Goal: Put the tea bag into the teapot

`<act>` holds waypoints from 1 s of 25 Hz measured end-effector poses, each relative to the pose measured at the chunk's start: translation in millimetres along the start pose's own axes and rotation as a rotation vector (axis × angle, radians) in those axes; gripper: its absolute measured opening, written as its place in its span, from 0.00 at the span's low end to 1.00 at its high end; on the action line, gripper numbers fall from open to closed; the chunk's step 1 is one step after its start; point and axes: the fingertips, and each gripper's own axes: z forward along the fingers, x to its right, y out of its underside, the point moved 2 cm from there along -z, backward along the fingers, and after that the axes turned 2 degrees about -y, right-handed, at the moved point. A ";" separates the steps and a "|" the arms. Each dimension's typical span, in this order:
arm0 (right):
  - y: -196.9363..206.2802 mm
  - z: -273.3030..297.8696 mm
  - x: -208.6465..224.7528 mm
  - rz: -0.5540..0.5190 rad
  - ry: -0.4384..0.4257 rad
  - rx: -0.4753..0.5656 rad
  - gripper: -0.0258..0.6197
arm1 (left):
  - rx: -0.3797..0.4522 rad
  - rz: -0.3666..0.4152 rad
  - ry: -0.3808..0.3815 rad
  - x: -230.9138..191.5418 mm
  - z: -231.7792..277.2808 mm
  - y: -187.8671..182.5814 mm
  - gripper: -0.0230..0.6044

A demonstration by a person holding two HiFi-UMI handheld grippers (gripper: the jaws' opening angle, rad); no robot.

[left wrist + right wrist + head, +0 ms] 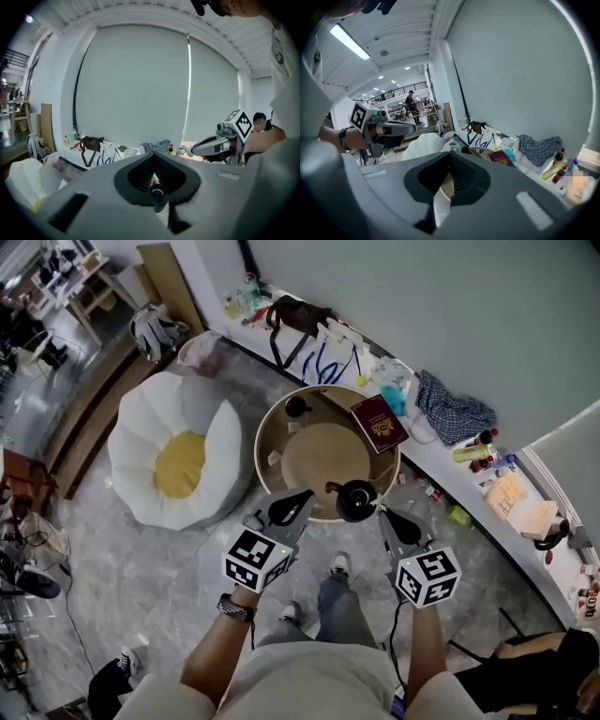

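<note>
Head view, centre frame: I see the left hand-held gripper [306,495] and right hand-held gripper [385,513] both closed, flanking the teapot [356,501]

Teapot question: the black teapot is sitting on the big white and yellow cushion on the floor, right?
Not quite. The black teapot is not on the white and yellow cushion. It sits on the round table beside that cushion, close to the table's near edge. The head view shows this.
</note>
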 end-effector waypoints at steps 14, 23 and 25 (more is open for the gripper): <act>37.6 46.3 47.2 0.052 -0.076 -0.078 0.05 | -0.034 -0.059 -0.048 -13.6 47.9 28.4 0.04; 69.2 71.2 67.5 0.015 -0.117 -0.165 0.05 | -0.077 -0.118 -0.066 -14.4 69.8 56.9 0.04; 78.3 78.6 71.6 0.025 -0.132 -0.179 0.05 | -0.094 -0.118 -0.073 -15.8 74.0 63.2 0.04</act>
